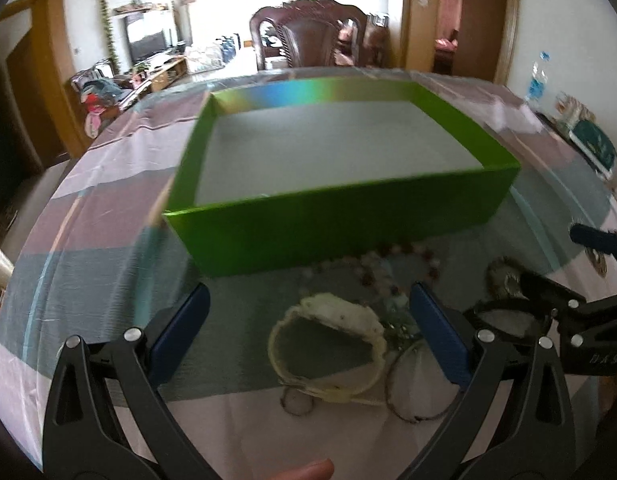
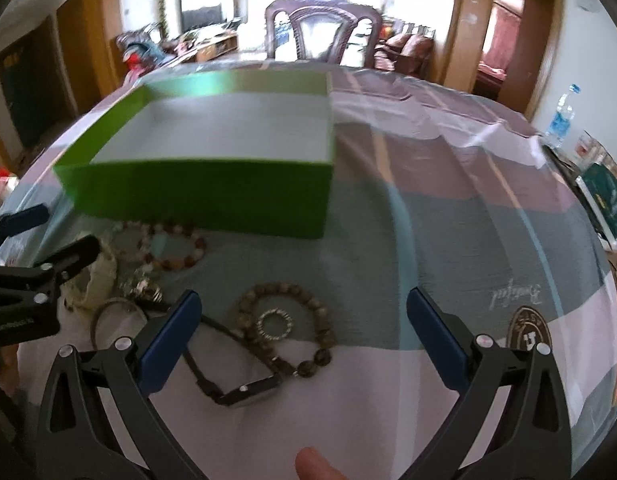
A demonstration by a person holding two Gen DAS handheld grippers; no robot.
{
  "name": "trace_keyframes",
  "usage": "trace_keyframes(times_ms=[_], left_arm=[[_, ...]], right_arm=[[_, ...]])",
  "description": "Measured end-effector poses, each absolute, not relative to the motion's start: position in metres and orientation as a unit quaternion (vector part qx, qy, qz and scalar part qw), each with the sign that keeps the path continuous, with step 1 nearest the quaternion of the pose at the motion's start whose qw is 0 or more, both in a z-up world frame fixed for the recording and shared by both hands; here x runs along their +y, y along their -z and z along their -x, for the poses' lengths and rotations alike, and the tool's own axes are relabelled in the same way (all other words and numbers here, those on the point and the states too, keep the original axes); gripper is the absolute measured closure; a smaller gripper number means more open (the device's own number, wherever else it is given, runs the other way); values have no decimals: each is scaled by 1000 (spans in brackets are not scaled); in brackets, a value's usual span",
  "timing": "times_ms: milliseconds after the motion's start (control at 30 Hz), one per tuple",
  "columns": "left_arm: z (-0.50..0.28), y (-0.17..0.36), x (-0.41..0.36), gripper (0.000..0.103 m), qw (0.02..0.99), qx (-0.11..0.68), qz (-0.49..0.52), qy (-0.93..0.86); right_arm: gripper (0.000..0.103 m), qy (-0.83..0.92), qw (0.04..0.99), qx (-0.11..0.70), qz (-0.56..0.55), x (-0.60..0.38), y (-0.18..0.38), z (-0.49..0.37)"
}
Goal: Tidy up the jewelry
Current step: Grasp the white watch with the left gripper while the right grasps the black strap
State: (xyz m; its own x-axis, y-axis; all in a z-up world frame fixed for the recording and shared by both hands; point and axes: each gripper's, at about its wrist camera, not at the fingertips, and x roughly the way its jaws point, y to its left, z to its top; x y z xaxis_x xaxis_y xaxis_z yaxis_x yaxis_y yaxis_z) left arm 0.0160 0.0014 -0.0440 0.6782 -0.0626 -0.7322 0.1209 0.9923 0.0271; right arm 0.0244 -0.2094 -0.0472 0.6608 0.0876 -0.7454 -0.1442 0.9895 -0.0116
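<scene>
An empty green box with a white floor stands on the striped cloth, and the jewelry lies in front of it. My left gripper hovers open over a cream watch, with pale and reddish bead bracelets beyond and a thin bangle to the right. My right gripper is open above a brown bead bracelet that encircles a small silver ring. A black watch lies by its left finger. The green box sits ahead to the left. Neither gripper holds anything.
The two grippers are close together: the left gripper shows in the right wrist view. A dark wooden chair stands behind the table. A water bottle and a green book lie at the table's right edge.
</scene>
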Motion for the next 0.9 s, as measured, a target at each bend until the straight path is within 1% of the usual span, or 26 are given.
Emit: trace_keyframes(times_ms=[100, 167, 233, 267, 333, 367, 400, 433, 467, 500, 533, 567, 600, 633, 667, 700, 900], left_arm=[[-16, 52, 0, 5, 909, 411, -45, 60], [-15, 56, 2, 9, 903, 422, -46, 61], [-15, 59, 3, 11, 899, 432, -42, 63], [-18, 57, 4, 13, 897, 436, -40, 63], [-18, 59, 6, 18, 893, 443, -39, 67], [-19, 60, 6, 23, 892, 445, -40, 67], [-18, 61, 7, 29, 891, 447, -42, 70], [-18, 62, 7, 32, 890, 448, -43, 71], [-16, 62, 8, 39, 889, 450, -44, 72], [-17, 63, 8, 41, 890, 448, -46, 70], [-16, 62, 9, 41, 890, 448, -43, 71], [-17, 60, 9, 42, 889, 450, -39, 74], [-17, 60, 10, 42, 889, 449, -36, 75], [-16, 59, 13, 42, 890, 449, -32, 76], [-17, 58, 14, 42, 890, 448, -30, 75], [-18, 57, 14, 42, 891, 446, -28, 74], [-23, 55, 15, 41, 893, 445, -25, 68]], right_arm=[[5, -79, 904, 418, 45, -203, 52, -26], [10, -90, 896, 432, 41, -201, 56, -27], [20, -97, 888, 449, 37, -200, 61, -29], [23, -99, 882, 460, 34, -200, 64, -31], [32, -108, 874, 474, 25, -201, 69, -34], [35, -111, 871, 478, 17, -202, 70, -35], [43, -111, 871, 478, 15, -202, 71, -35], [54, -108, 871, 478, 18, -201, 71, -33], [59, -107, 872, 477, 21, -200, 70, -32], [70, -107, 874, 474, 24, -199, 69, -29], [74, -106, 875, 472, 28, -197, 69, -27], [76, -105, 876, 469, 30, -196, 68, -25], [79, -107, 877, 468, 27, -198, 67, -24], [85, -108, 879, 464, 24, -199, 66, -23], [93, -108, 881, 459, 19, -200, 64, -24], [99, -115, 882, 457, 8, -203, 62, -24], [98, -110, 883, 456, -7, -210, 59, -29]])
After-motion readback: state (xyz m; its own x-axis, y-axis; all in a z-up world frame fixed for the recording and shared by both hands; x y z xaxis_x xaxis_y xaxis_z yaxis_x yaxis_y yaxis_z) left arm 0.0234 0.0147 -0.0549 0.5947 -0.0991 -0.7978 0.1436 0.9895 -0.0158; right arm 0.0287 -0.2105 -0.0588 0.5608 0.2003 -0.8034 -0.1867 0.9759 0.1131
